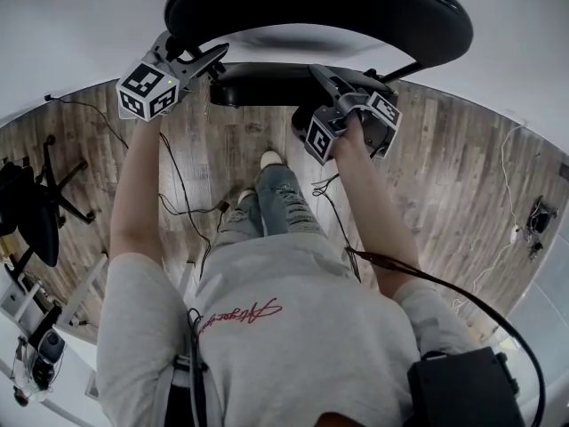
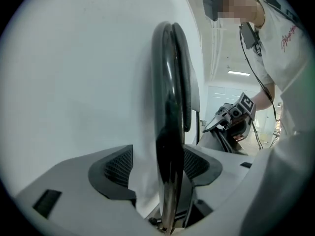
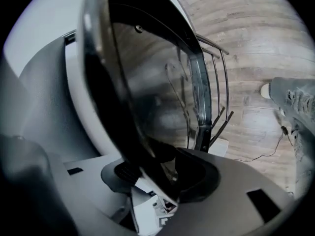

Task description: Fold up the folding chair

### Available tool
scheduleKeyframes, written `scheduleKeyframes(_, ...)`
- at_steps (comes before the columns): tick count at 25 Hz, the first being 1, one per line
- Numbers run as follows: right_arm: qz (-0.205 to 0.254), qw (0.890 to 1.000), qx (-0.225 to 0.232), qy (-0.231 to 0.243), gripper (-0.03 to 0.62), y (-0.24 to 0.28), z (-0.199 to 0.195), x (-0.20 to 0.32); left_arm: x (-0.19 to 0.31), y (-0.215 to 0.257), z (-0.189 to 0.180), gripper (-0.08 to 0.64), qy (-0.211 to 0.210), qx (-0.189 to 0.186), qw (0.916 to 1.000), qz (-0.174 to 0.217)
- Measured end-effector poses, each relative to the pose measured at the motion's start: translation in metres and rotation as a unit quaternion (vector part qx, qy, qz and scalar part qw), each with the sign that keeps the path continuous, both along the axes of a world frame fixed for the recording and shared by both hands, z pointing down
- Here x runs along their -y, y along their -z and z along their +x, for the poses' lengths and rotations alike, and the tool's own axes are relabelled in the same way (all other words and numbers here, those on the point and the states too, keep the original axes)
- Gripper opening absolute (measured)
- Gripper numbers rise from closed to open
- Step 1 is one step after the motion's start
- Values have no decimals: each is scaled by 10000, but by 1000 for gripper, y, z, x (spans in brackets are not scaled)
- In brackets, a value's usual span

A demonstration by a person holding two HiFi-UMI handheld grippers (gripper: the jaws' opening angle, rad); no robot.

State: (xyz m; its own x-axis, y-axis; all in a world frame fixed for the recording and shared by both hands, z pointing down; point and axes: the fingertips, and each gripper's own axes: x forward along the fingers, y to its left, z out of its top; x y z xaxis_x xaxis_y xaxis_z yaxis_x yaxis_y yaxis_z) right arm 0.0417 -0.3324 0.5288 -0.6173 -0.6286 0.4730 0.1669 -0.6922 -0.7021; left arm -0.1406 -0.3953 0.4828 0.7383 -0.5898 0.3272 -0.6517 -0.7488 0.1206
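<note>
The folding chair (image 1: 320,7) is before you by the white wall (image 1: 71,25), its panels (image 2: 170,82) close together, so the fold looks nearly done. Your right tool (image 3: 161,175) grasps its rim (image 3: 106,107), your left tool (image 2: 156,165) straddles it unclenched; next, clamp left and press flat

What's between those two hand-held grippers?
The black folding chair: the left hand-held gripper and right hand-held gripper flank its lower panel, in the head view.

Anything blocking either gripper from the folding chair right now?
Nothing visible. The rim of the black round-seat folding chair sits between the jaws of both the left gripper and the right gripper.
</note>
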Motion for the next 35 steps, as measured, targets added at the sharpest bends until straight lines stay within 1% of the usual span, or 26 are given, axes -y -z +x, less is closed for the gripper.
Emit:
scheduleKeyframes(3, -95, 9999, -107, -73, 202, -4, 0, 6, -10, 0, -23, 310, 443, 68, 9990, 82)
scheduleKeyframes(5, -158, 9998, -93, -63, 202, -3, -2, 11, -24, 1, -41, 310, 881, 15, 9959, 182)
scheduleKeyframes(6, -186, 9998, -89, -68, 202, -3, -3, 14, -32, 3, -50, 310, 1159, -79, 9929, 235)
scheduleKeyframes(7, -212, 9997, -93, -82, 202, -2, -3, 18, -42, 4, -58, 310, 1473, -211, 9885, 286)
scheduleKeyframes(9, -264, 9995, -97, -107, 202, -3, -3, 26, -65, 3, -69, 308, 2081, -496, 9763, 335)
scheduleKeyframes(10, -294, 9995, -96, -112, 202, -4, -3, 31, -78, 0, -70, 308, 2315, -604, 9705, 311)
scheduleKeyframes(11, -324, 9994, -95, -115, 202, -4, -3, 34, -92, -4, -70, 308, 2486, -682, 9659, 250)
scheduleKeyframes(13, -376, 9991, -112, -136, 202, -6, -4, 40, -119, -14, -63, 308, 2662, -806, 9605, 36)
scheduleKeyframes(15, -444, 9988, -135, -164, 202, -7, -6, 47, -142, -26, -52, 308, 2673, -913, 9590, -236)
scheduleKeyframes(17, -503, 9985, -132, -197, 203, -8, -9, 55, -159, -36, -43, 308, 2610, -947, 9596, -452)
scheduleKeyframes(20, -575, 9980, -119, -241, 204, -8, -12, 65, -176, -38, -31, 308, 2538, -1043, 9598, -596)
scheduleKeyframes(23, -707, 9970, -245, -213, 204, -7, -10, 68, -178, -26, -14, 308, 2437, -1129, 9620, -481)
scheduleKeyframes(26, -705, 9967, -332, -246, 204, -7, -11, 68, -173, -11, 3, 308, 2336, -1173, 9647, -307)
scheduleKeyframes(30, -436, 9983, -331, -192, 204, -6, -10, 69, -163, 2, 26, 308, 2185, -1268, 9674, -173)
scheduleKeyframes(33, -405, 9984, -381, -137, 204, -7, -9, 67, -160, 9, 40, 308, 2069, -1452, 9672, -251)
scheduleKeyframes(35, -237, 9986, -466, -85, 204, -4, -10, 68, -158, 15, 50, 309, 1926, -1606, 9677, -268)
